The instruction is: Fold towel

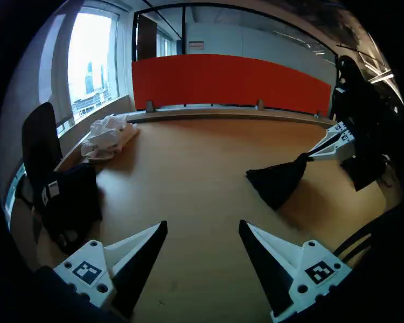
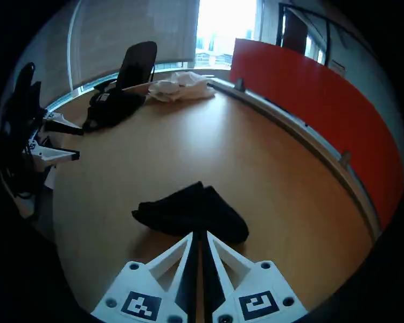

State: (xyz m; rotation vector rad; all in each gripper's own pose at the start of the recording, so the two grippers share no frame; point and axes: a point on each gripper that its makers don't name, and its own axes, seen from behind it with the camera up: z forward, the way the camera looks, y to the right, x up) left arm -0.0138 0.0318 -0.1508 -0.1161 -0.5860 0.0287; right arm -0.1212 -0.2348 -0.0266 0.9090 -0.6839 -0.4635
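A black towel (image 1: 276, 182) lies bunched on the wooden table (image 1: 202, 161), with one corner pulled up. My right gripper (image 1: 310, 156) is shut on that raised corner, and the cloth fans down from its fingertips. In the right gripper view the towel (image 2: 194, 212) spreads just ahead of the right gripper (image 2: 199, 235), whose closed fingers pinch its near edge. My left gripper (image 1: 202, 225) stands open over bare table, well short of the towel, with nothing between its fingers. It also shows far left as the left gripper (image 2: 81, 143), open.
A crumpled white cloth pile (image 1: 108, 137) sits at the table's far corner by the window (image 2: 180, 86). A black bag (image 1: 67, 204) lies on the table edge near a black chair (image 1: 39, 140). A red partition (image 1: 229, 81) runs along the table's far side.
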